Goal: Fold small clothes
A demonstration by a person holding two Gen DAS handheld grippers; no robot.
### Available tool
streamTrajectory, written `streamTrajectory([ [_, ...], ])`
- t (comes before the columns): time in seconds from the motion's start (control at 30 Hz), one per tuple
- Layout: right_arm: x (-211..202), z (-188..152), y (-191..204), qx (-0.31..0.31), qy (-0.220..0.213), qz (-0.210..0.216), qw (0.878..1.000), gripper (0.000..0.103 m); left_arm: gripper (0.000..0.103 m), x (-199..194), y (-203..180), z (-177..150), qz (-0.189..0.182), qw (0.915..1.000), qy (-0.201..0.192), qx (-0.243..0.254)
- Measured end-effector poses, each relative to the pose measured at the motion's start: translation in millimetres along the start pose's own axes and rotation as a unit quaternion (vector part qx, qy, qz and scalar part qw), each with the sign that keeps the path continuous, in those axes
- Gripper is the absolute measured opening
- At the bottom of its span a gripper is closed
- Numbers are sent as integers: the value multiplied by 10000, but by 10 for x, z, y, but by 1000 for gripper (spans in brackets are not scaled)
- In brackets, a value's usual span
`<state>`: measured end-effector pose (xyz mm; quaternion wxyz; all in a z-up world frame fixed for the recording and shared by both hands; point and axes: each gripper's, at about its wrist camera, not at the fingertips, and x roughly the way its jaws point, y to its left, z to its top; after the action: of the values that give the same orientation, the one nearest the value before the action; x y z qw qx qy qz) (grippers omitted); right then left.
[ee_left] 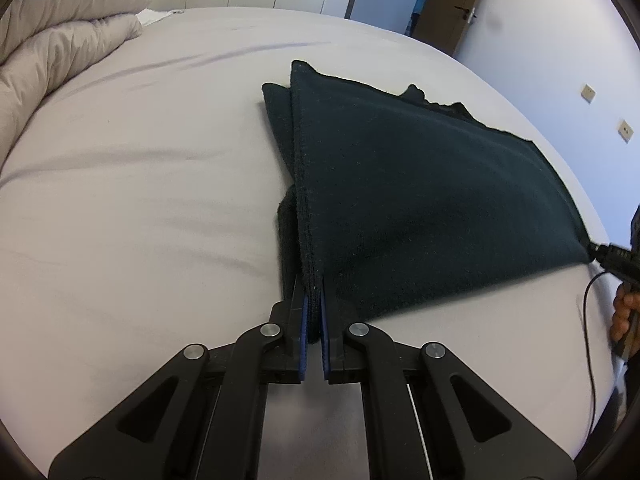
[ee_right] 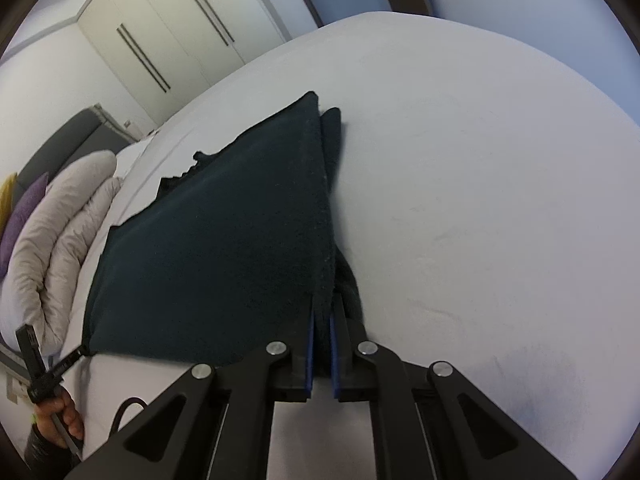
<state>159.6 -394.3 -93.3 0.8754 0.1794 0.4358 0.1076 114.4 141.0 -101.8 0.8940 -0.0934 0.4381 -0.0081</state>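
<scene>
Bedroom. A bed [ee_left: 160, 200] with a pale lilac-grey sheet fills both wrist views; white wardrobe doors [ee_right: 168, 40] stand behind it.

Dark cloth [ee_left: 420, 200], deep teal-black and of towel-like texture, lies on the bed toward its near edge. Its upper layer is raised off the sheet along the near edge, stretched between two corners. A lower layer shows beneath, sticking out along the cloth's left side in the left wrist view and its right side in the right wrist view. The far edge is uneven, with a ragged dark bit showing past it.

Left tool [ee_left: 314, 308]: jaws pressed together on the near left corner of the cloth, blue pads [ee_left: 305, 320] squeezing the hem from both sides. In the right wrist view the same tool [ee_right: 68, 362] appears at lower left, its tip on that corner, held by a hand [ee_right: 66, 412].

Right tool [ee_right: 321, 324]: jaws pinching the near right corner of the cloth, fabric sandwiched between the blue pads [ee_right: 310, 340]. In the left wrist view it [ee_left: 600, 252] enters from the right edge, nipping that corner, with fingers [ee_left: 624, 312] and a thin black cable [ee_left: 588, 320] below it.

A bunched beige duvet [ee_left: 60, 40] sits at the head end, well apart from the cloth. A purple cushion [ee_right: 24, 212] and a yellow one lean beside it against a dark headboard [ee_right: 68, 136]. A wooden door [ee_left: 452, 12] is in the far corner, and two wall sockets [ee_left: 624, 130] are on the wall.
</scene>
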Motion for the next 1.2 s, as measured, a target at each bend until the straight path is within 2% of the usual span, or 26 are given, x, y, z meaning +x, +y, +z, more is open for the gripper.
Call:
streamTrajectory([
  [0.2, 16, 11, -71, 304, -30, 85, 9995, 6, 4, -36, -18, -123, 35, 10000, -8, -85],
  [0.33, 1, -5, -70, 358, -42, 71, 9993, 6, 4, -38, 2, -147, -10, 9999, -14, -168],
  [0.53, 3, -51, -61, 350, -40, 63, 9994, 6, 8, -25, 10, -131, 124, 9998, -42, -129],
  [0.63, -40, -51, -35, 315, -46, 66, 9995, 6, 8, -95, 120, -102, -228, 9987, -83, -440],
  [0.7, -84, -59, -54, 416, -28, 160, 9990, 13, 10, -191, 209, -109, -393, 9962, -103, -773],
  [0.73, -96, -42, -74, 464, -18, 190, 9987, 16, 13, -235, 222, -112, -363, 9958, -107, -829],
  [0.8, -218, -30, -76, 503, -160, 117, 9985, 22, 14, -368, 213, -128, -238, 9964, -162, -792],
  [0.83, -279, -16, -80, 506, -269, -17, 9984, 30, 14, -454, 183, -127, -166, 9971, -258, -702],
  [0.87, -345, 3, -83, 508, -391, -119, 9979, 31, 14, -529, 141, -111, -87, 9976, -359, -591],
  [0.93, -460, 73, -95, 561, -586, -172, 9966, 31, 14, -631, 48, -41, -7, 9980, -491, -407],
  [1.03, -546, 215, -25, 510, -771, -26, 9957, 31, 14, -707, -162, 229, -94, 9972, -733, -101],
  [1.13, -480, 344, 176, 289, -770, 200, 9964, 31, 14, -556, -378, 596, -409, 9957, -821, 107],
  [1.2, -379, 393, 323, 151, -708, 432, 9964, 31, 14, -311, -553, 846, -386, 9952, -801, 403],
])
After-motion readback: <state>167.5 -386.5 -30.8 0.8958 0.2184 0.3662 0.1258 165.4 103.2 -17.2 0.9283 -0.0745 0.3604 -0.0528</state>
